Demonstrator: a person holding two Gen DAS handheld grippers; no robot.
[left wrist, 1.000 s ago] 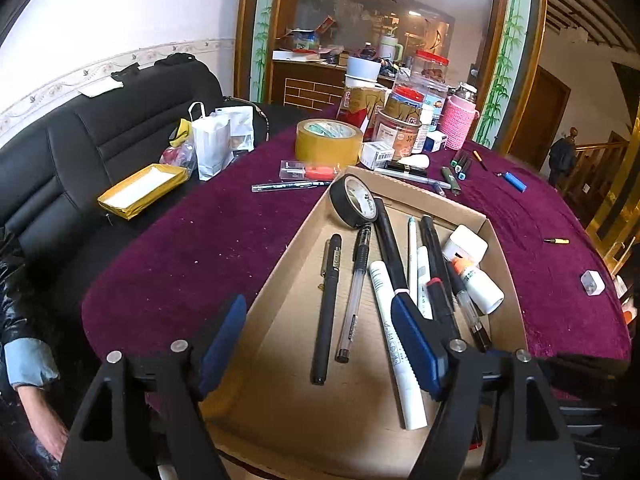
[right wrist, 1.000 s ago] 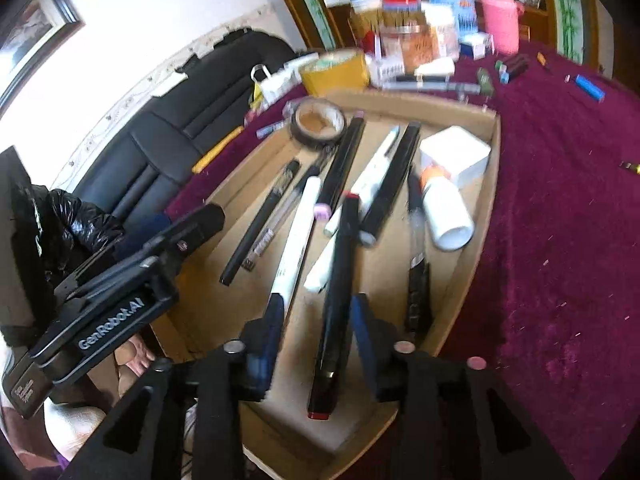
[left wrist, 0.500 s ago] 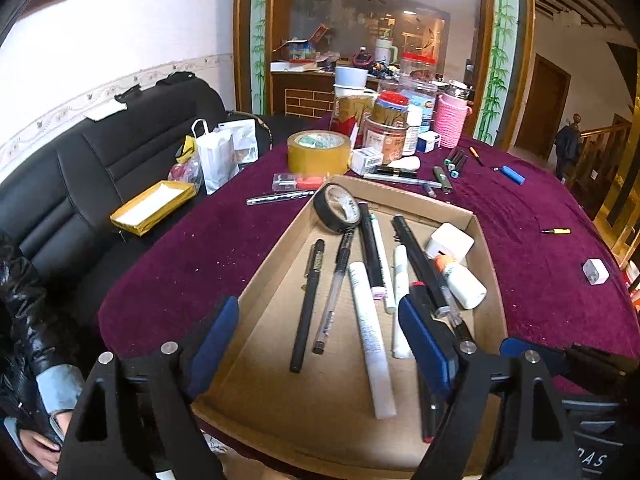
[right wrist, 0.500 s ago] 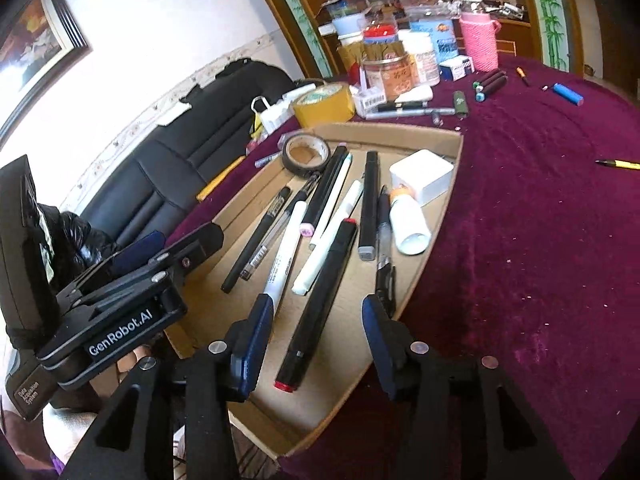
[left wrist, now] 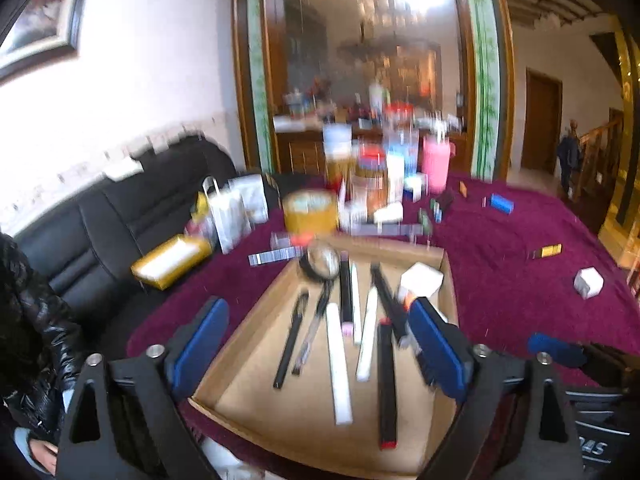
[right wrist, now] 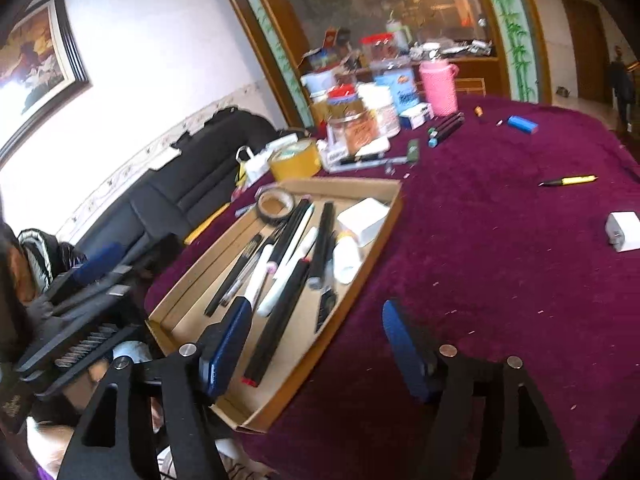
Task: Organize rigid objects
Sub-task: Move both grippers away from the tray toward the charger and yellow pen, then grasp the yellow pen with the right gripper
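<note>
1. My left hand-held gripper (left wrist: pixel 318 344) has its blue-padded jaws spread wide with nothing gripped; they have just been opening. It hangs over the near end of the shallow brown cardboard tray (left wrist: pixel 256 384).
2. My right hand-held gripper (right wrist: pixel 316 344) is also open and empty, jaws just widened. Its left pad sits over the tray's near corner; its right pad is over bare cloth.
3. The tray rests on the desk (right wrist: pixel 500 280), which is covered in dark red velvet.
4. Inside the tray, the long black marker with a red end (right wrist: pixel 276 324) lies nearest the right gripper, red end toward me, long axis running up the tray.
5. The white marker pen (left wrist: pixel 339 364) and the thin black pen (left wrist: pixel 291 342) lie roughly parallel to it.
6. At the tray's far end: a roll of black tape (right wrist: pixel 274 206) and a white rectangular box (right wrist: pixel 364 220).
7. Beyond the tray: a yellow tape roll (right wrist: pixel 296 158), jars, a pink cup (right wrist: pixel 438 86). The left view is blurred.
8. Loose on the cloth, well apart: a yellow pen (right wrist: pixel 570 180), a blue cylinder (right wrist: pixel 522 124), a small white block (right wrist: pixel 624 230).
</note>
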